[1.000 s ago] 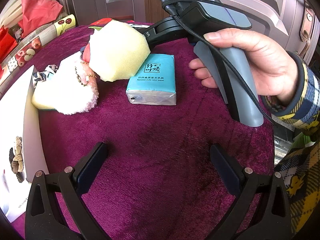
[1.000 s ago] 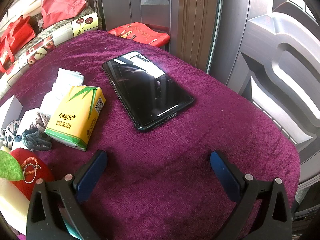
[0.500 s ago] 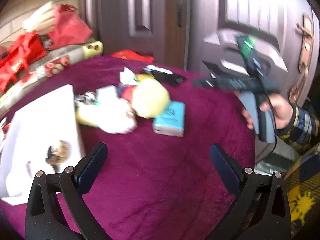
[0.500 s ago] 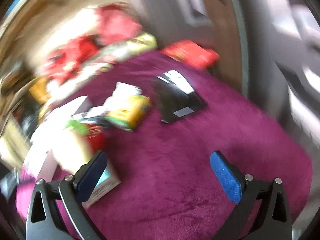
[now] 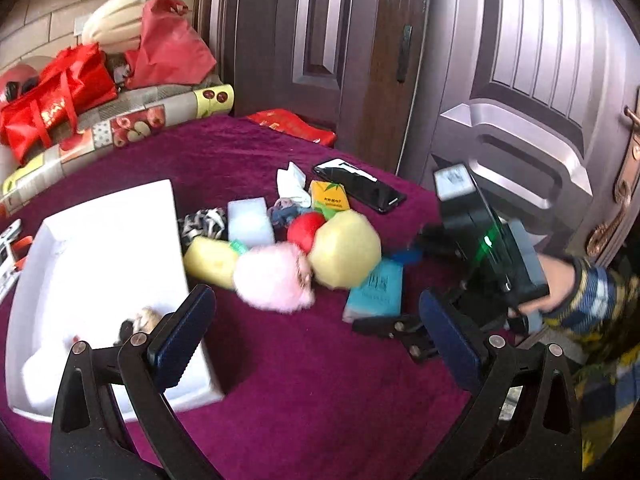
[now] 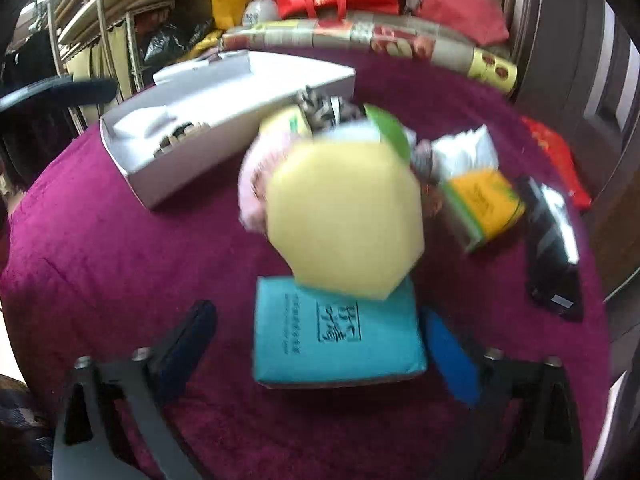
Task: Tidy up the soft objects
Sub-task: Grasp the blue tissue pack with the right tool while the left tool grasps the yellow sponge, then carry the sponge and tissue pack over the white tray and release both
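Note:
A heap of soft things lies mid-table: a yellow sponge block (image 5: 345, 249) (image 6: 344, 220), a pink fluffy ball (image 5: 272, 278), a teal tissue pack (image 5: 376, 289) (image 6: 336, 332), a red plush (image 5: 305, 229) and a white sponge (image 5: 250, 222). A white box (image 5: 100, 248) (image 6: 224, 120) stands at the left with a hair tie (image 5: 140, 320) inside. My left gripper (image 5: 316, 336) is open and empty, above the table's near side. My right gripper (image 6: 320, 344) is open, with its jaws on either side of the teal pack; it also shows in the left wrist view (image 5: 404, 280).
A yellow tissue pack (image 5: 329, 199) (image 6: 484, 204), white cloth (image 5: 292, 184) and a black phone (image 5: 358, 190) (image 6: 552, 248) lie beyond the heap. Red bags (image 5: 56, 96) and a patterned roll (image 5: 120, 128) border the far edge. A door (image 5: 500, 80) is close on the right.
Both grippers pulled back and swung; the left view now takes in the whole table and box. The right gripper turned from the phone to the heap and came down around the teal pack.

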### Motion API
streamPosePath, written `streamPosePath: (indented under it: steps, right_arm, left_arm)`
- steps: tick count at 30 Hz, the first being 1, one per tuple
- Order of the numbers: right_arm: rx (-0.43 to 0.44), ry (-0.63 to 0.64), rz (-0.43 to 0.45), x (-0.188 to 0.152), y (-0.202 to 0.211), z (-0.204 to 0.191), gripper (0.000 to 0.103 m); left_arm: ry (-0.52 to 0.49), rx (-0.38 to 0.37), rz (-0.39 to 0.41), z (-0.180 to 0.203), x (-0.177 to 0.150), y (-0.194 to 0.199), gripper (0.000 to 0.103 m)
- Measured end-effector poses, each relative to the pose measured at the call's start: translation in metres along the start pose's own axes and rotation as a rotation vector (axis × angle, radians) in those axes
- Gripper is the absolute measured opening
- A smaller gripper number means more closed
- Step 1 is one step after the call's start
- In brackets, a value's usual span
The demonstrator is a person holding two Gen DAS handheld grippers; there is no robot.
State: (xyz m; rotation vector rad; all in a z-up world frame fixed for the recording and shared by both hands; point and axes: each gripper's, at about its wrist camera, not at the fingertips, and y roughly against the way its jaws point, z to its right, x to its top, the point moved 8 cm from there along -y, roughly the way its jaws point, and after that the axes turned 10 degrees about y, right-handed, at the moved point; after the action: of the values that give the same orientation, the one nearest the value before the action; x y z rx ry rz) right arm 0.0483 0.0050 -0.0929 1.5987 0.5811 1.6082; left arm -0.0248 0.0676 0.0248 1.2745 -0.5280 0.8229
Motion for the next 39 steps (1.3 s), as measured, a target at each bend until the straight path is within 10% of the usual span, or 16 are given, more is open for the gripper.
streamPosePath:
  steps: [22, 26, 30, 39]
  right_arm:
    - [-0.036, -0.347, 0.298, -0.055, 0.117, 0.084, 0.073]
    - [-0.02, -0.352, 0.289, -0.061, 0.115, 0.08, 0.073]
    - [-0.024, -0.369, 0.297, -0.062, 0.116, 0.081, 0.073]
    - [-0.029, -0.383, 0.327, -0.052, 0.123, 0.082, 0.073]
  left_arm:
    - [-0.132, -0.025, -0.208, 0.061, -0.039, -0.097, 0.102]
    - [-0.134, 0.028, -0.27, 0.061, -0.049, -0.119, 0.075]
    - [-0.116, 0.03, -0.238, 0.054, -0.045, -0.112, 0.057]
    - [-0.029, 0.029, 0.0, 0.037, -0.008, -0.034, 0.056]
